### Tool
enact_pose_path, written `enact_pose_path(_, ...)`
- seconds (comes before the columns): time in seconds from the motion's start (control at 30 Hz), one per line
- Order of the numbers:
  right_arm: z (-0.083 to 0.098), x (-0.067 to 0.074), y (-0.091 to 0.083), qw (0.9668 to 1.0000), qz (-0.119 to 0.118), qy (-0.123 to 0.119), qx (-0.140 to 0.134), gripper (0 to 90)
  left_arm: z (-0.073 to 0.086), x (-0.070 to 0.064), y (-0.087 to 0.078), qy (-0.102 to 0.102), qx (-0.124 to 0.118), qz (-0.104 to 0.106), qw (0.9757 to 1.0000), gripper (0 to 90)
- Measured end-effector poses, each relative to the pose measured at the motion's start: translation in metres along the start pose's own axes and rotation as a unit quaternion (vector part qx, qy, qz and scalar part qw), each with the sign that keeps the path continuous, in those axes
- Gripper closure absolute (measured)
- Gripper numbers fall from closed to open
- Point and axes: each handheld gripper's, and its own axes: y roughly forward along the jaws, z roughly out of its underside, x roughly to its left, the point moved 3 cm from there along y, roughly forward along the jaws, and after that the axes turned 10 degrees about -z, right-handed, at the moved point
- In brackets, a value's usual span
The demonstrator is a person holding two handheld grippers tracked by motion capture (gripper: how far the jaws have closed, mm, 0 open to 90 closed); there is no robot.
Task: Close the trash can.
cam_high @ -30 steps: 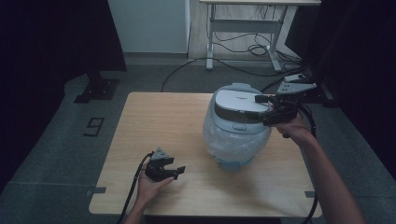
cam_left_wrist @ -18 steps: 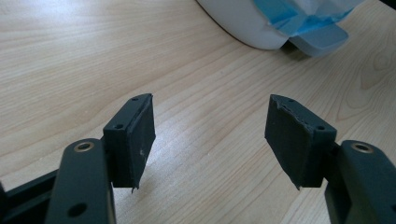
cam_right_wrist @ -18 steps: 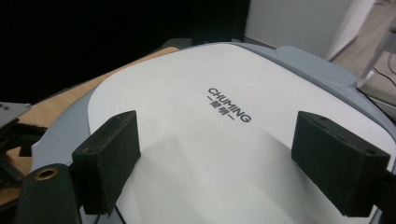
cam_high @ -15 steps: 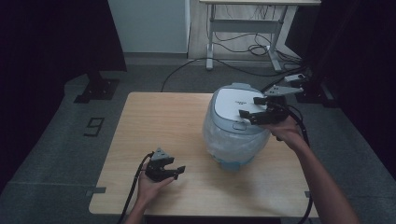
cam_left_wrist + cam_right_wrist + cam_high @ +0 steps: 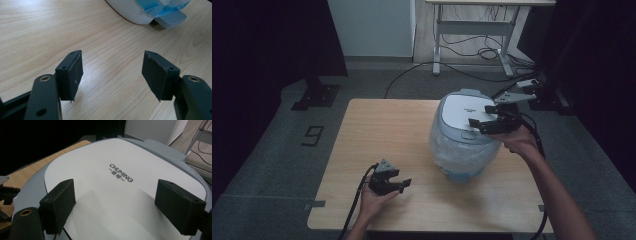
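My left gripper (image 5: 398, 186) sits low near the front edge of the wooden table (image 5: 377, 130), left of centre, jaws wide apart, nothing between them. In the left gripper view its pads (image 5: 75, 72) hang just over bare wood, with the rice cooker's (image 5: 464, 135) white base and blue-tinted plastic wrap (image 5: 162, 7) ahead, apart from the jaws. The rice cooker stands right of centre, nearer the right edge, body wrapped in clear plastic. My right gripper (image 5: 481, 126) is over the cooker's lid (image 5: 120, 185), jaws spread, clamped on nothing. In the right gripper view both pads (image 5: 60, 202) sit just above the white lid panel, either side of the CHUMING lettering (image 5: 121, 176); can't tell if they touch it. Grey rim (image 5: 165, 147) runs round the panel.
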Motion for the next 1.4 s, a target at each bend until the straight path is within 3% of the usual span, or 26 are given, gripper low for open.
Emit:
enact_pose_path(0.13,-0.001,0.002,0.000,0.9999,0.010,0.004,0.009,18.1,0.000,-0.001,0.000,0.001,0.001,0.000,1.0000,32.9)
enact_pose_path(0.17,-0.001,0.003,0.000,0.9996,0.018,-0.008,0.021,18.7,0.000,-0.001,0.000,0.002,0.001,0.000,1.0000,32.9)
enact_pose_path(0.3,0.000,0.003,-0.001,0.9995,0.022,-0.002,0.022,18.6,0.000,-0.001,0.000,0.002,0.000,0.000,1.0000,32.9)
enact_pose_path(0.83,0.017,0.004,-0.013,0.9977,0.046,0.008,-0.048,19.2,0.001,0.003,0.000,-0.001,0.001,-0.003,1.0000,32.9)
enact_pose_path(1.0,0.036,0.007,-0.043,0.9940,0.054,0.019,-0.093,20.1,0.001,0.003,0.000,-0.002,0.000,-0.002,1.0000,32.7)
enact_pose_path(1.2,0.059,0.008,-0.067,0.9915,0.065,0.023,-0.110,20.2,0.000,0.002,0.000,-0.002,0.000,-0.002,1.0000,32.6)
enact_pose_path(1.4,0.111,0.009,-0.092,0.9882,0.079,0.039,-0.125,20.4,0.001,0.002,0.001,-0.001,0.003,-0.001,1.0000,32.5)
